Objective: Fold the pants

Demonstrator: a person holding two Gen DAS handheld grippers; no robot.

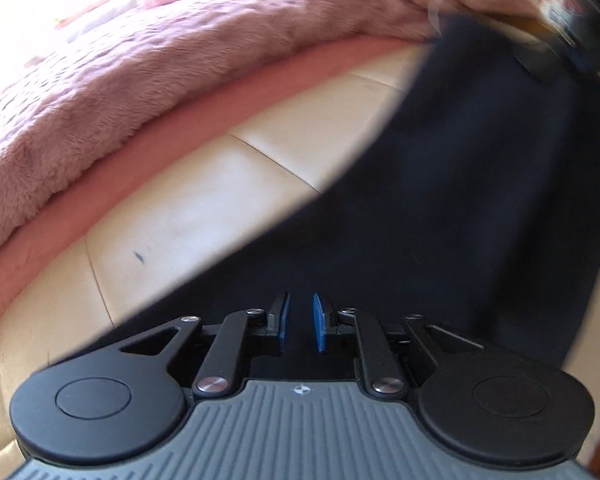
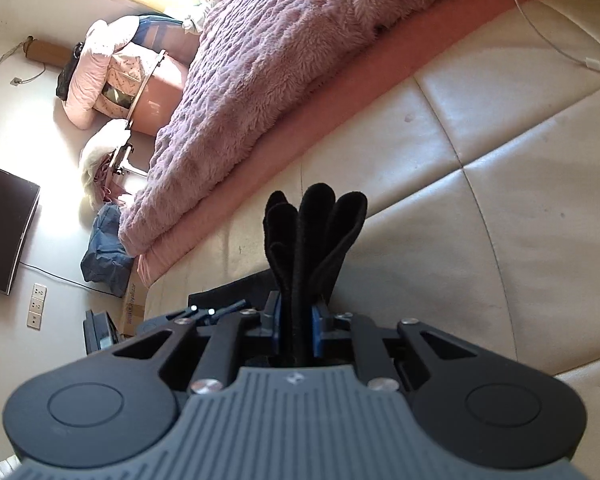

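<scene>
The dark navy pants (image 1: 460,200) stretch from my left gripper (image 1: 300,320) up to the far right, hanging over the cream padded surface (image 1: 180,220). The left gripper's blue pads (image 1: 319,322) stand a small gap apart, with dark cloth lying between and under them. In the right wrist view my right gripper (image 2: 296,320) is shut on a bunched fold of the pants (image 2: 312,236), which sticks up past the pads in several folds. The right gripper also shows blurred at the top right of the left wrist view (image 1: 564,16).
A fluffy pink blanket (image 1: 120,80) on a pink sheet lies along the far side of the cream surface (image 2: 500,160). A white charging cable (image 2: 580,62) lies at the upper right. A TV (image 2: 4,232), bags and bedding stand beyond the bed.
</scene>
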